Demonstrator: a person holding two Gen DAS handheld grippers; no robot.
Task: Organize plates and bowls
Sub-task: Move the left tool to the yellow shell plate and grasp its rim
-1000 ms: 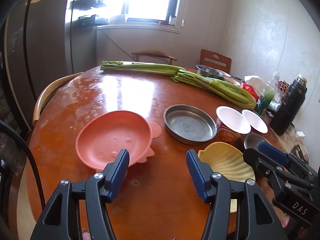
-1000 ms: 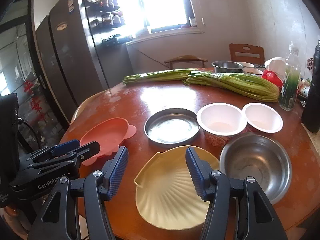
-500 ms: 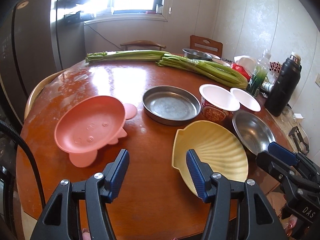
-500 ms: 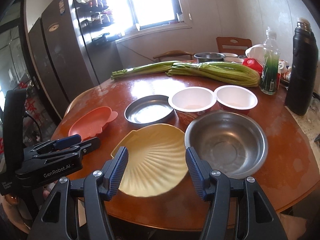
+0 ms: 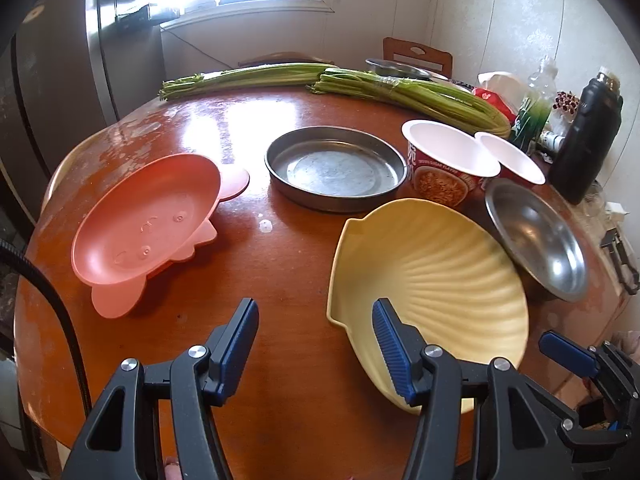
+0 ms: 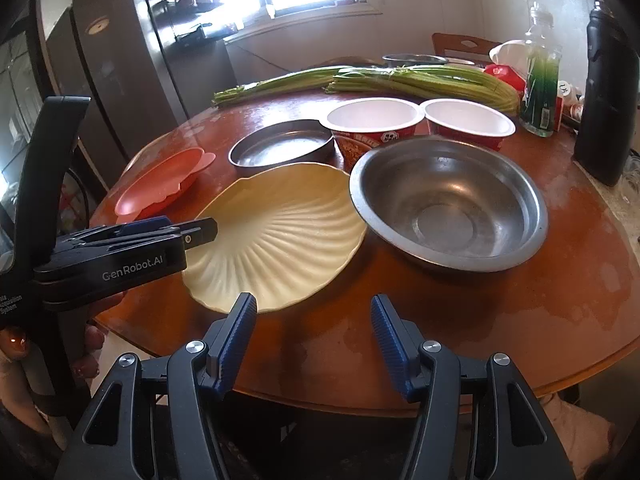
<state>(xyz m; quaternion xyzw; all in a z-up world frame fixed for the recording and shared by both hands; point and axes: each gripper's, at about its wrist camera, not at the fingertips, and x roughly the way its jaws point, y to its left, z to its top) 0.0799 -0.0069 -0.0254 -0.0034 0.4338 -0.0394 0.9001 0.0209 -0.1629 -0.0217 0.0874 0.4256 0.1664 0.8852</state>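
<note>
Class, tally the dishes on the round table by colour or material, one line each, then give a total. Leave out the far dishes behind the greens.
Pink plate: 1
Yellow shell plate: 1
Steel pan: 1
Steel bowl: 1
White-lined red paper bowls: 2
Total: 6
</note>
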